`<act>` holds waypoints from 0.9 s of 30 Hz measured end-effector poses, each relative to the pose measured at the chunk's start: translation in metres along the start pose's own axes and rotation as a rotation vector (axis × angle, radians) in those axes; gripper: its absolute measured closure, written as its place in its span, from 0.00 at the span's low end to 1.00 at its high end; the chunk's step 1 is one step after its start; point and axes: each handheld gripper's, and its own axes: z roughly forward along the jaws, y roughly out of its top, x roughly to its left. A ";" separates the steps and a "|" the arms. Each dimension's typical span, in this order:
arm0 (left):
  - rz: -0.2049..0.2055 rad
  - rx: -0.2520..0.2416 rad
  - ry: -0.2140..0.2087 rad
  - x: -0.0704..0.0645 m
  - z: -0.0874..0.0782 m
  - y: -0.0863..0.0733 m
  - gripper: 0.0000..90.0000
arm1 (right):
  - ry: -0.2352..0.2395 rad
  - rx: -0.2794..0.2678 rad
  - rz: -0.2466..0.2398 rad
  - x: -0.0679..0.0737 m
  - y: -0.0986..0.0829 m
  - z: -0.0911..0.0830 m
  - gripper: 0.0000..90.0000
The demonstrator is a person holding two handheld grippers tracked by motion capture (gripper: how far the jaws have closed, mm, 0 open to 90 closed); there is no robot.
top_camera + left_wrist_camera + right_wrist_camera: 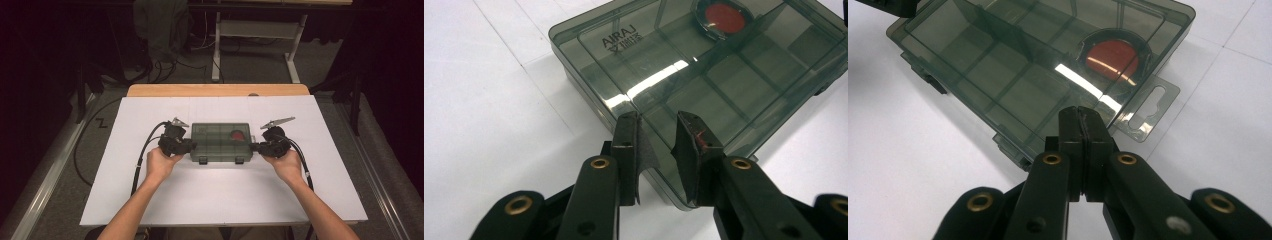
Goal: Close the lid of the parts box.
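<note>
High view first: a smoky transparent organiser box [220, 141] sits at the centre of the frame on the white table [220, 200], lid down, two latches along its near edge. The left gripper [186, 146] is in at the box's left end, the right gripper [256, 147] at its right end, a hand behind each one, forearms coming up from the bottom of the frame.

Over to the left gripper view: the jaws stand apart, a clear gap between them, tips hovering over the near corner of the box in the lower middle of the frame. Nothing sits between them. A round red-centred piece [723, 18] shows through the lid at the top of the frame, inside one compartment. Raised lettering on the lid, upper left of the box.

Right gripper view now: jaws pressed together, pads meeting with no gap, tips at the box's edge in mid-frame. The red piece lies just beyond them, and the box's clear hang tab [1148, 111] juts out at right of centre.
</note>
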 end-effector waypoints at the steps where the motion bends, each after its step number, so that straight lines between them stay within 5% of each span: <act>1: -0.018 0.017 0.006 -0.002 -0.001 -0.001 0.79 | 0.000 0.001 0.001 0.000 0.000 0.000 1.00; 27: -0.011 -0.041 0.025 -0.002 -0.010 0.002 0.54 | -0.006 -0.043 -0.005 -0.001 0.001 -0.012 0.93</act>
